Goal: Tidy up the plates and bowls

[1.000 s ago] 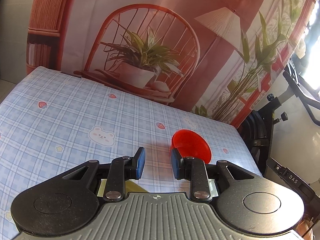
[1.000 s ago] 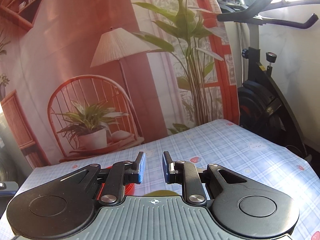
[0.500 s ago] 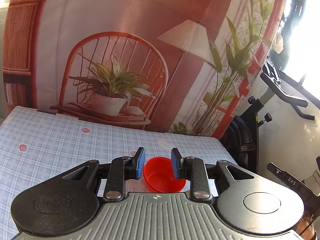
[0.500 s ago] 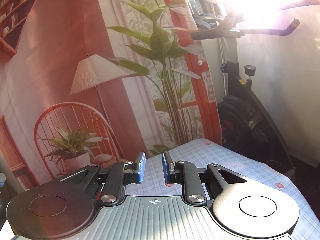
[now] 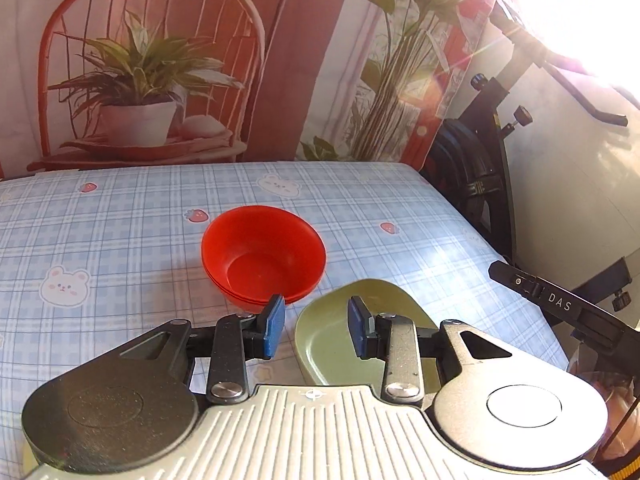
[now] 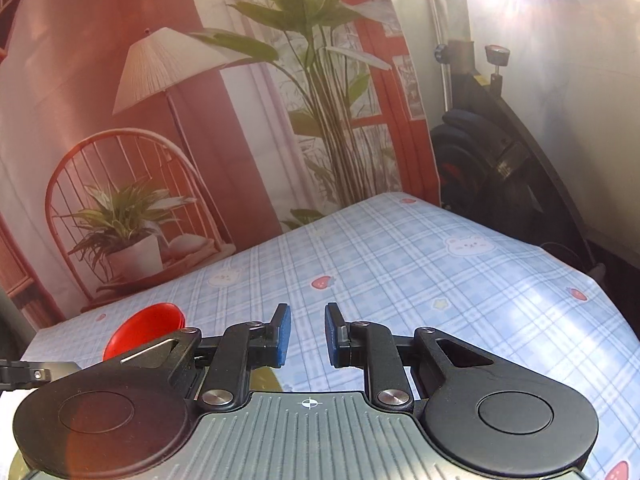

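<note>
Now, on the left side, the left tongs hang released above the surface, their blue pads apart and gripping nothing. Just beyond the left pad sits the red bowl, upright on the checked cloth; a second rim line low on its wall hints at two nested bowls, though I cannot tell for sure. To the right of it, near but seemingly not touching, lies the green plate, partly hidden under the tongs' body, with its near rim showing in the gap between the pads. Further right, past the surface's edge, stands an exercise bike in strong glare. From the right wrist view, the bowl appears at far left, half hidden behind the tool, and the right tongs are also released, holding nothing, hovering over bare cloth with bear and strawberry prints. A sliver of green shows just under their left finger.
</note>
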